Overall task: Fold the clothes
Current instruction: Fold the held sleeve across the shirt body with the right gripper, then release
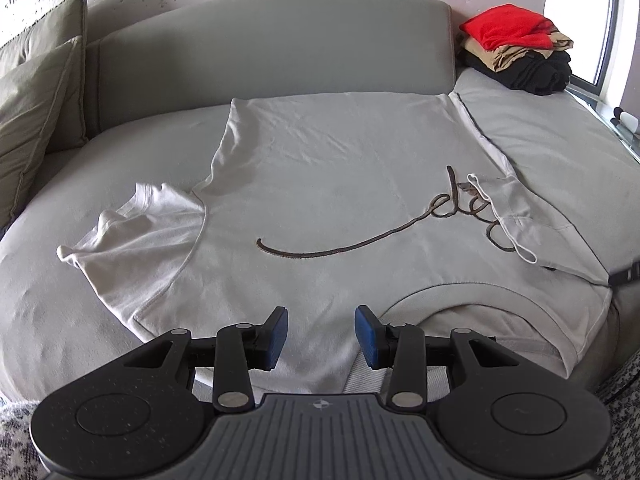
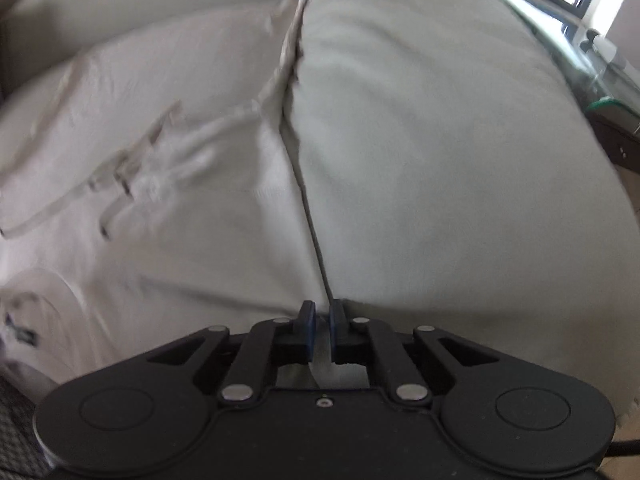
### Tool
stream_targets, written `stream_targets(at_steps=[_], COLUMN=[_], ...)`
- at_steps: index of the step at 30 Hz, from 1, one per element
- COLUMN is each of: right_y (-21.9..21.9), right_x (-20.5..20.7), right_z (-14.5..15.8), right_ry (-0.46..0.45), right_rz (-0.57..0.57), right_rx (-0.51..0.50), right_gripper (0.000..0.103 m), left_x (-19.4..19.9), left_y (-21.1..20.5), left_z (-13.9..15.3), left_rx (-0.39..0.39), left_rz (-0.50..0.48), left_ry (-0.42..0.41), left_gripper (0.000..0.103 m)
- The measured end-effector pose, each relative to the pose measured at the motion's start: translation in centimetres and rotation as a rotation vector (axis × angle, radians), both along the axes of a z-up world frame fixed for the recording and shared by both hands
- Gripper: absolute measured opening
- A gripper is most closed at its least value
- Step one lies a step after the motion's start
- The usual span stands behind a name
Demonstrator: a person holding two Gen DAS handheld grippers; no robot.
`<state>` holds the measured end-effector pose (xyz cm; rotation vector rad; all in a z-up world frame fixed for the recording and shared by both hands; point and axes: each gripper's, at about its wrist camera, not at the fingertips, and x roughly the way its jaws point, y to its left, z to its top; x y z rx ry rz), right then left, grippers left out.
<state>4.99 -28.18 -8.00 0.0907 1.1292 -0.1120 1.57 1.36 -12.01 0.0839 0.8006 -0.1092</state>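
Observation:
A white T-shirt with brown script lettering lies flat on a grey sofa seat, collar towards me. Its left sleeve is spread out, and the right sleeve is folded in over the lettering. My left gripper hovers open just above the shoulder area beside the collar, with nothing between its blue pads. In the blurred right wrist view, my right gripper is shut on the T-shirt at its folded side edge, where the fabric meets the seat.
A pile of folded clothes, red on tan on black, sits at the seat's far right corner by a window. Olive cushions lean at the left. A glass-topped table stands beyond the seat's right edge.

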Motion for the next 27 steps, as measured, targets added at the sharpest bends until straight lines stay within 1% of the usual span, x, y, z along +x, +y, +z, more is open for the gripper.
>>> stream_targets(at_steps=[5,8,10,11,13,15,16,20,24,25,27], right_y=[2.0,2.9,3.3,3.7,4.8,5.5,5.7,5.6,5.5,5.5,6.1], right_x=[2.1,4.4,5.8,6.0,5.3,4.1,3.6,3.0,2.4,2.3,1.4], right_z=[1.9,1.1,-0.1,-0.6,-0.9,-0.5,-0.3,-0.1,0.0,-0.2,-0.4], right_ry=[-0.097,-0.099,-0.078,-0.06,-0.047,-0.025,-0.015,-0.032,-0.048,-0.051,-0.061], right_rz=[0.021,-0.004,-0.027,-0.025,0.018,0.077,0.092,0.084,0.076,0.071,0.084], right_rx=[0.096,0.188,0.238,0.235,0.191,0.143,0.142,0.201,0.26,0.269,0.25], right_gripper=[0.007,0.007,0.007,0.007,0.01,0.011,0.011,0.011,0.014,0.014,0.015], left_x=[0.2,0.3,0.4,0.4,0.4,0.4,0.4,0.7,0.7,0.7,0.6], left_y=[-0.1,-0.1,0.0,0.1,0.2,0.3,0.4,0.5,0.4,0.3,0.3], left_z=[-0.1,-0.2,-0.3,-0.3,-0.3,-0.3,-0.3,-0.3,-0.5,-0.5,-0.5], left_rx=[0.0,-0.004,-0.009,-0.012,-0.015,-0.018,-0.019,-0.035,-0.027,-0.022,-0.013], left_rz=[-0.001,0.002,0.006,0.009,0.013,0.014,0.015,0.025,0.034,0.036,0.033], left_ry=[0.008,0.017,0.023,0.025,0.028,0.029,0.03,0.042,0.053,0.055,0.054], left_gripper=[0.039,0.039,0.039,0.039,0.039,0.039,0.039,0.039,0.04,0.04,0.04])
